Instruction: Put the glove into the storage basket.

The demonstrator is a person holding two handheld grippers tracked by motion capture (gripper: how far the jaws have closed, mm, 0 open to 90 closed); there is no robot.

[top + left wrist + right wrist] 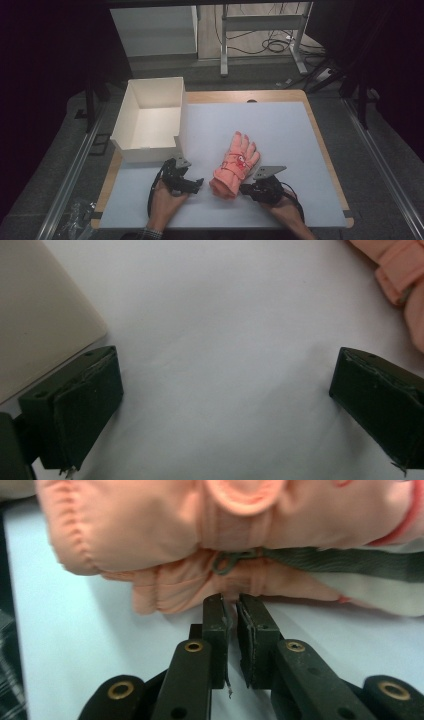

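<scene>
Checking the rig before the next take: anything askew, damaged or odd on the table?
Two small things. The white box overhangs the table's left edge. The pad linings on the right gripper look frayed, with a loose strip hanging between the jaws. The pink glove lies flat, angled across the mat.

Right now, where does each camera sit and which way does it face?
High view: above the near side, looking down on the table; both hands show.
Left gripper view: on the left gripper, facing bare table between box and glove; jaws wide.
Right gripper view: on the right gripper, facing the glove's edge; jaws nearly closed.
Shared: the glove.
</scene>
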